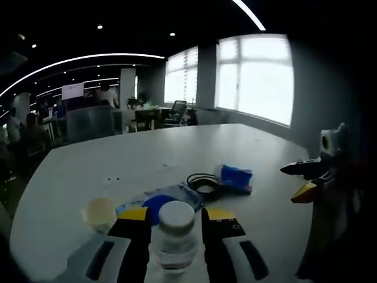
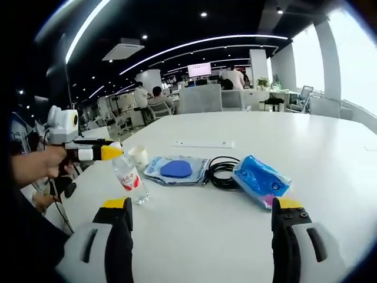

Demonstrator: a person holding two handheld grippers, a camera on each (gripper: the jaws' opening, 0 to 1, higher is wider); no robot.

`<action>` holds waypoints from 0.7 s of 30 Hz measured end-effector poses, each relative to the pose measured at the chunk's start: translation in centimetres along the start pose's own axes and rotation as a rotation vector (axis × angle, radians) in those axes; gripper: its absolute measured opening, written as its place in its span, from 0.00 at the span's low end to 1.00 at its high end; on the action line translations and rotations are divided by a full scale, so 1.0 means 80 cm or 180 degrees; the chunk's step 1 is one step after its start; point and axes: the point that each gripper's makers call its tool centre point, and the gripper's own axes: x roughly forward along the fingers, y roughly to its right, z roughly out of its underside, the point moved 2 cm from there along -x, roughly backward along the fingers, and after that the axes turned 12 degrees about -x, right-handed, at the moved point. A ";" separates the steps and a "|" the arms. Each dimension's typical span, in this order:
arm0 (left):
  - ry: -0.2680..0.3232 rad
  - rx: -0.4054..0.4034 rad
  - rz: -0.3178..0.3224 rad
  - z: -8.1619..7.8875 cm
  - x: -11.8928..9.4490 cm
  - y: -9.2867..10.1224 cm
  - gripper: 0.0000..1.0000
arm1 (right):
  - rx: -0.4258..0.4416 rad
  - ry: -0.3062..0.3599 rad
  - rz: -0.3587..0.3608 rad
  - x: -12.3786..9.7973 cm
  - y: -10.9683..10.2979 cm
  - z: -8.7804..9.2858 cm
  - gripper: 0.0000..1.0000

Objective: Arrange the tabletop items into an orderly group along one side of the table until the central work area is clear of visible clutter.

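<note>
Your left hand-held gripper (image 1: 175, 236) is clamped on the water bottle (image 1: 175, 236) near the tabletop (image 2: 247, 236) edge; the bottle leans in the right gripper view, so a loose hold may let it slip. Your right hand-held gripper (image 2: 200, 227) stands apart, holding nothing. Farther on, the blue mat (image 2: 177, 169), black cable (image 2: 222, 171) and blue pouch (image 2: 260, 178) lie close together; the cable may snag and drag its neighbours

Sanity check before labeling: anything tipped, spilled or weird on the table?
One thing: the water bottle leans, its base on the table and its neck clamped by the left gripper. No spill visible. The blue pouch, black cable coil and blue mat lie flat.
</note>
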 end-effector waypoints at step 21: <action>0.0119 0.0027 -0.0224 0.005 0.010 -0.003 0.22 | 0.0095 -0.0103 0.0068 -0.003 0.006 0.021 0.91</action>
